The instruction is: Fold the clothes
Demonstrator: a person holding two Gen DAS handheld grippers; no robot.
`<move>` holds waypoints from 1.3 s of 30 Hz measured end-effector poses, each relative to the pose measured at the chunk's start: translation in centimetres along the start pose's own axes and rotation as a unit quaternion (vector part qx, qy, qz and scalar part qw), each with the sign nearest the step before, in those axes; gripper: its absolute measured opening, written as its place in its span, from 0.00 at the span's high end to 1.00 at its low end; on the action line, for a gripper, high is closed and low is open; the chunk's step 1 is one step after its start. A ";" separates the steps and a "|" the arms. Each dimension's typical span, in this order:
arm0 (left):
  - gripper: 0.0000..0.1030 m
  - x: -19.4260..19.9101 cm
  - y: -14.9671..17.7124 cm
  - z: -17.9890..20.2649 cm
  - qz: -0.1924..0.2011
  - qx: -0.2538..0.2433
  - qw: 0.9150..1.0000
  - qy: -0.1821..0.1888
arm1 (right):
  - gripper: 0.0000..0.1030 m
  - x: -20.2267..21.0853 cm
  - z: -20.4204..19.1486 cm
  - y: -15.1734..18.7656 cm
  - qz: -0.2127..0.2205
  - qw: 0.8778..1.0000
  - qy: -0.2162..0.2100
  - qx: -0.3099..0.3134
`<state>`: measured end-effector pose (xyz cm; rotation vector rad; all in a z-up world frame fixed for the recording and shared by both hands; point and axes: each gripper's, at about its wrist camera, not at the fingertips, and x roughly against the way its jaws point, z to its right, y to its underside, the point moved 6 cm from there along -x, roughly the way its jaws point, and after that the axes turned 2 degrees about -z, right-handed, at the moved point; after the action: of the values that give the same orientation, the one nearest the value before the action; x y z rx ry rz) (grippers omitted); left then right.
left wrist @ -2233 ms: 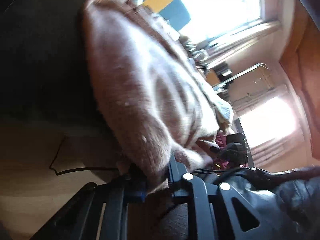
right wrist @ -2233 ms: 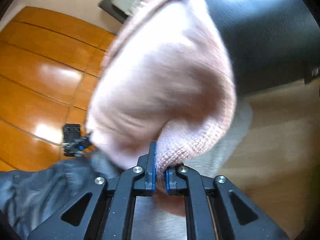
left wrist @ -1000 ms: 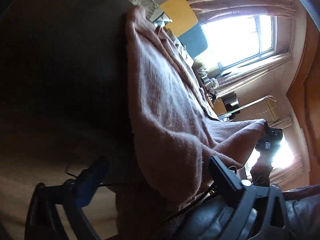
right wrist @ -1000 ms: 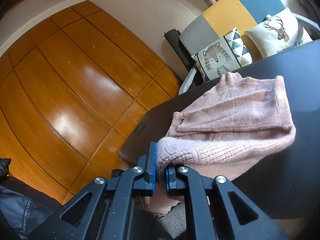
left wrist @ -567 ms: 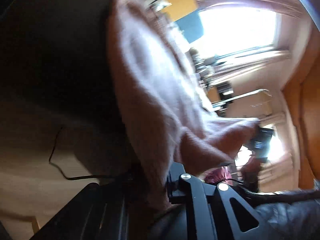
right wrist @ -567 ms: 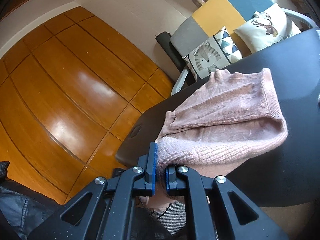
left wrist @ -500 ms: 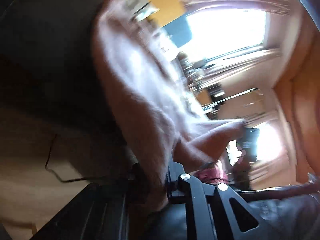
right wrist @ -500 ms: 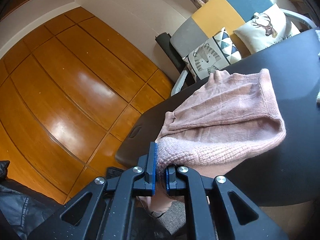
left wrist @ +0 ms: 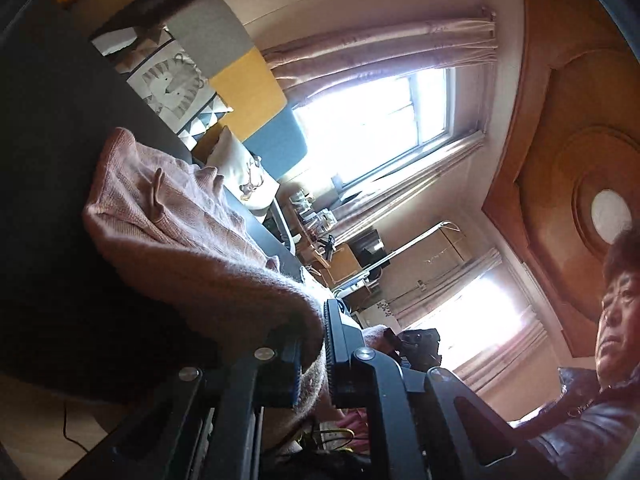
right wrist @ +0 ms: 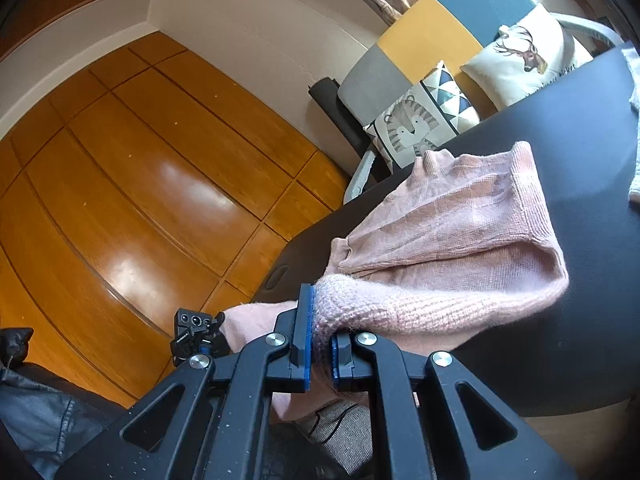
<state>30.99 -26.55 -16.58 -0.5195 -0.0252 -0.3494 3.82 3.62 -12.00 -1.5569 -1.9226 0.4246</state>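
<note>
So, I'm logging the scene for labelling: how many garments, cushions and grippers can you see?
Pink sweater: 1
Pale garment at the table's far edge: 1
Cushions, tiger and deer: 2
Grippers, left and right, both clamping the sweater: 2
Total: 6

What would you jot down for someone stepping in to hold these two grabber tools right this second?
Left gripper: shut on the near edge of the pink sweater.
Right gripper: shut on the same near edge of the sweater, further along.
Sweater: its far part lies on the black table, the near edge is lifted off it between the two grippers, and some knit hangs below the table edge.
Done: both grips are set, and layers of the sweater already overlap.
Left: probably carry the held edge over the part lying on the table, lay it flat, then release. How many folds remain cannot be told.
</note>
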 end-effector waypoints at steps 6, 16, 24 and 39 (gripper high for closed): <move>0.95 -0.9 -4.2 -1.9 0.058 0.055 0.997 0.015 | 0.93 -0.9 2.0 -2.9 0.026 0.999 -0.005 -0.029; 0.95 -5.6 -12.9 -7.4 0.102 0.119 0.988 -0.014 | 0.93 -5.3 10.2 -10.1 0.065 0.990 0.062 -0.106; 0.92 -11.0 -17.3 -16.1 0.112 0.197 0.970 -0.091 | 0.88 -10.6 19.3 -12.8 0.059 0.969 0.148 -0.188; 0.81 -11.0 -15.0 -14.5 -0.028 0.033 0.968 -0.248 | 0.47 -10.2 17.2 -11.5 0.008 0.944 0.328 0.015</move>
<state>14.73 -42.32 -23.17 -0.5297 -0.5367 -0.2657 -14.85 -6.74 -20.78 -1.4515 -1.3756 -0.0677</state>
